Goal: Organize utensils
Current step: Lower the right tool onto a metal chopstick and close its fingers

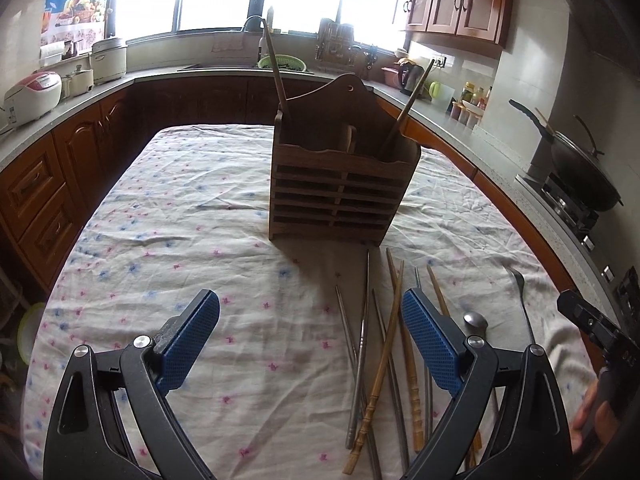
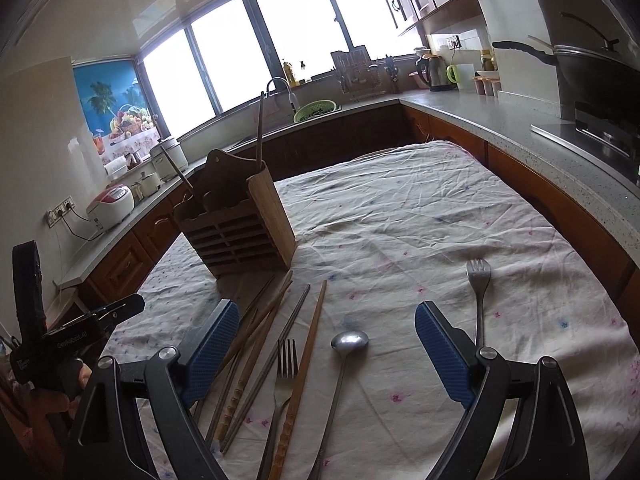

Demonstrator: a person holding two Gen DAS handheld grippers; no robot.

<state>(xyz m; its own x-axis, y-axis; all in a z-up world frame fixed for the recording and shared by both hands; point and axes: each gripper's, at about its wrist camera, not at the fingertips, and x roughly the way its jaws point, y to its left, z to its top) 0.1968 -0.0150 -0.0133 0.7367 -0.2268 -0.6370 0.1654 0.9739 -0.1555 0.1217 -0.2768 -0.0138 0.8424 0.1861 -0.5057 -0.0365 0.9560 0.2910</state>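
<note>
A wooden utensil holder (image 1: 344, 184) stands on the cloth-covered table (image 1: 180, 208), with two wooden chopsticks (image 1: 276, 64) upright in it; it also shows in the right wrist view (image 2: 240, 228). Loose chopsticks (image 1: 384, 344), wooden and metal, lie in front of it, with a spoon (image 1: 476, 322) and a fork (image 1: 520, 288). My left gripper (image 1: 310, 320) is open and empty above the cloth, left of the pile. My right gripper (image 2: 326, 344) is open and empty over a spoon (image 2: 350, 342), a fork (image 2: 286, 364) and chopsticks (image 2: 308, 356). Another fork (image 2: 478, 280) lies to its right.
Kitchen counters (image 1: 480, 140) wrap around the table on three sides. A wok (image 1: 576, 168) sits on the stove at right, rice cookers (image 1: 34, 94) at left, and a sink with a green basket (image 1: 282, 63) at the back.
</note>
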